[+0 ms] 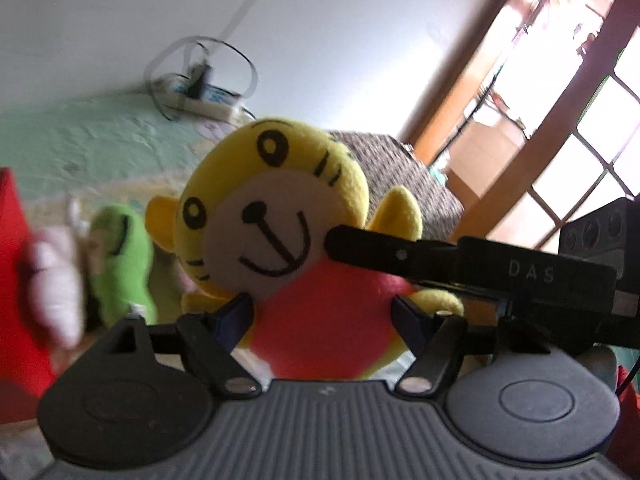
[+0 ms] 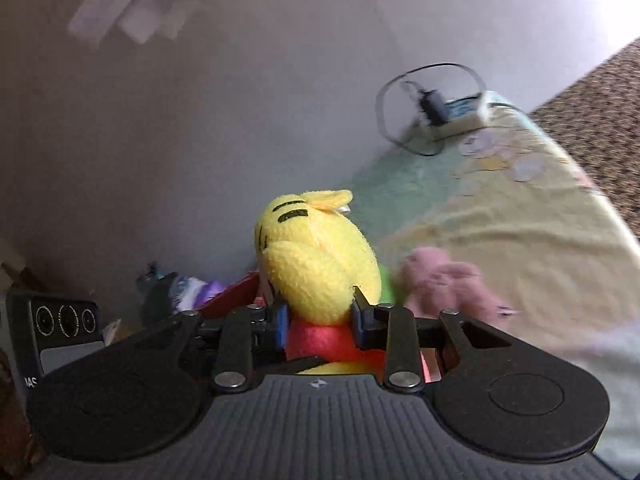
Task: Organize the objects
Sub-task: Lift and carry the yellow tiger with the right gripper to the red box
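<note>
A: Left wrist view, left to right. What do you see?
B: Red object [image 1: 16, 280] at the far left edge, blurred, can't identify it. Beside it a pale pink plush [image 1: 56, 276], also blurred. Then a green plush [image 1: 124, 256]. All on a bed [image 1: 80, 144] with a light green cover.
A: And the centre?
B: Yellow tiger plush [image 1: 276, 220], face toward the camera, red torso. Left claw [image 1: 324, 316] has its pads pressed on either side of the red torso, so it's gripping the tiger plush.
A: Behind it?
B: White power strip [image 1: 200, 100] with a looped black cable at the wall. Woven basket [image 1: 400, 176] right behind the tiger's head. Wooden window frame [image 1: 532, 152] at far right.
A: That black bar across the toy?
B: A finger of the right claw, coming in from the right and touching the plush near its cheek.
A: Right wrist view?
B: Black device [image 2: 60, 332] with round lenses at lower left. Some clutter next to it, too blurred to name. Right claw [image 2: 318, 316] is closed on the tiger plush [image 2: 320, 264], with both pads squeezing just under the head. Seen from the back here.
A: So both claws have it?
B: Yes, the toy is held up off the bed between the two. Pink plush [image 2: 444, 284] lies just right of it on the bed [image 2: 500, 216]. Power strip [image 2: 456, 116] is further back, basket [image 2: 600, 120] at the right edge.
</note>
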The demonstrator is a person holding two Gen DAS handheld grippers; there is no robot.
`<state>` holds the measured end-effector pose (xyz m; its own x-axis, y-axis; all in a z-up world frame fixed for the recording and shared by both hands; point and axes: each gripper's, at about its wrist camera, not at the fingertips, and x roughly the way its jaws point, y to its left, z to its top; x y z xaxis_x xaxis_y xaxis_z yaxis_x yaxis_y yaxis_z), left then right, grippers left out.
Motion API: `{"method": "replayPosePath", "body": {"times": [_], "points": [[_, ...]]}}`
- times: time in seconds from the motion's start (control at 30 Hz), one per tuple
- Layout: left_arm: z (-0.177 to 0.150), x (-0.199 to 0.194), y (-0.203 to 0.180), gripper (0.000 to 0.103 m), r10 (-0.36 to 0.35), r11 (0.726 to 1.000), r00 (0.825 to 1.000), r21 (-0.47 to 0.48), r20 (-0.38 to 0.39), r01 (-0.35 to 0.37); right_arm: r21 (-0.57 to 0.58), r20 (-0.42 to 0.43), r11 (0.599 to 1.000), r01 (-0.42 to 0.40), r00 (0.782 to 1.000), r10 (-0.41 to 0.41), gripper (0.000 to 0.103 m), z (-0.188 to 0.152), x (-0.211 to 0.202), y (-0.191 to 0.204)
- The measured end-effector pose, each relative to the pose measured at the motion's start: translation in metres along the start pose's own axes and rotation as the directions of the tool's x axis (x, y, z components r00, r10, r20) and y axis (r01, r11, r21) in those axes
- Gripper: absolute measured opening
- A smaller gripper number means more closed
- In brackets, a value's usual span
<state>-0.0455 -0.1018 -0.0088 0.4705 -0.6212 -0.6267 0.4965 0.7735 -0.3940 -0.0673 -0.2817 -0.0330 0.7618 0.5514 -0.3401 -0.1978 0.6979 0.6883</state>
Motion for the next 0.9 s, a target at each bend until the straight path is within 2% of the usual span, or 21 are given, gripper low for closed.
{"method": "replayPosePath", "body": {"times": [0.23, 0.5, 0.7, 0.9], "points": [[0.011, -0.051, 0.033, 0.074, 0.040, 0.999, 0.994, -0.007, 0.099, -0.040, -0.006, 0.012, 0.998, -0.058, 0.998, 0.058, 0.031, 0.002, 0.036, 0.041], [0.026, -0.096, 0.094, 0.074, 0.073, 0.997, 0.987, -0.004, 0.140, -0.073, -0.025, 0.017, 0.998, -0.060, 0.998, 0.060, 0.031, -0.012, 0.089, 0.100], [0.030, -0.121, 0.146, 0.074, 0.103, 0.995, 0.984, -0.019, 0.148, -0.101, -0.026, 0.021, 0.999, -0.022, 1.000, 0.023, 0.031, -0.029, 0.134, 0.130], [0.029, -0.121, 0.195, 0.076, 0.123, 0.992, 0.987, -0.028, 0.102, -0.121, -0.029, 0.003, 0.997, 0.069, 0.998, -0.069, 0.031, -0.051, 0.172, 0.137]]}}
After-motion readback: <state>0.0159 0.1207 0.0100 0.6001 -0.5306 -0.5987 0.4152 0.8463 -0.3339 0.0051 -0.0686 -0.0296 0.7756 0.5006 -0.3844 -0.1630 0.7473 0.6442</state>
